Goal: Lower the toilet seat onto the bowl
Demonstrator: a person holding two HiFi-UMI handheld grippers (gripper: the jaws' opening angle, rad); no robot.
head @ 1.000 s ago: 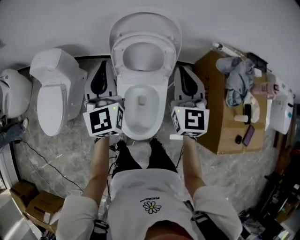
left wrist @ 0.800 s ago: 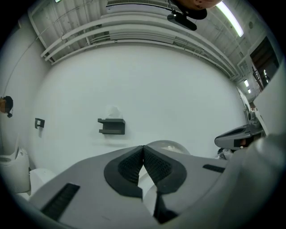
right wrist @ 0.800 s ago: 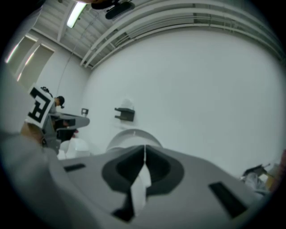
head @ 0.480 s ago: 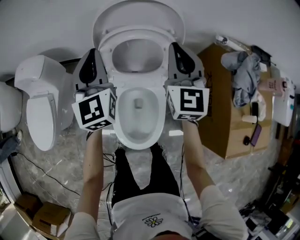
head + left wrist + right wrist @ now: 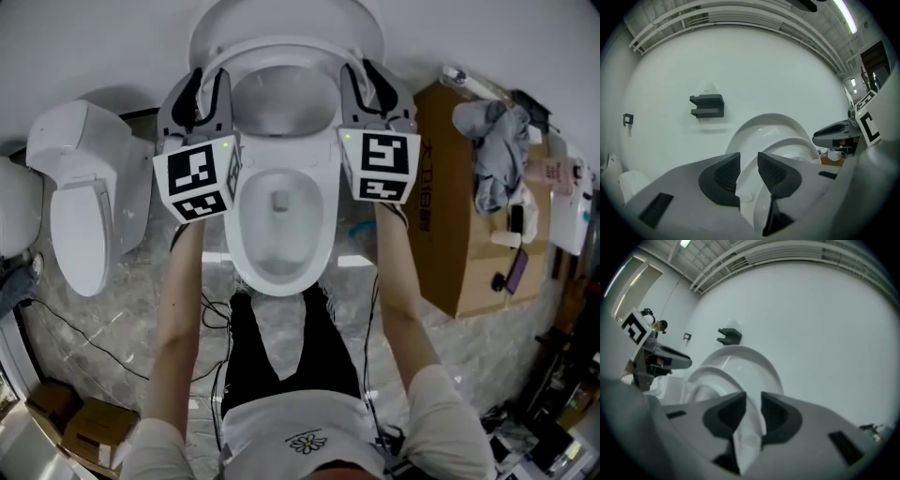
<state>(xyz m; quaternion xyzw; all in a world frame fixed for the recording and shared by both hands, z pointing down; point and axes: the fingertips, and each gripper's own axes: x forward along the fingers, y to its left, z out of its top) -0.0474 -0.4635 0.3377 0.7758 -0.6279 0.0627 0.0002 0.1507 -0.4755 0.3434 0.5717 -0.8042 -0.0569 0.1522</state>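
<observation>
The white toilet's seat ring [image 5: 281,58] stands raised against the lid [image 5: 286,17], above the open bowl [image 5: 240,234]. My left gripper [image 5: 210,82] is at the ring's left side. In the left gripper view its jaws [image 5: 749,166] are opening, with the seat's rim [image 5: 790,144] between the dark pads. My right gripper [image 5: 368,81] is at the ring's right side. Its jaws [image 5: 753,408] are opening too, and the seat's edge [image 5: 717,376] runs between them. Neither gripper's pads clearly press on the rim.
A second white toilet [image 5: 84,216] stands to the left. A cardboard box [image 5: 469,225] with a grey cloth [image 5: 497,150] on it stands to the right. Cables [image 5: 84,328] trail over the marbled floor, and small boxes [image 5: 75,422] lie at bottom left. A dark bracket [image 5: 708,105] hangs on the wall.
Both grippers have moved forward from beside the bowl to the sides of the raised seat. Their jaws, shut before, now stand apart around the seat's rim.
</observation>
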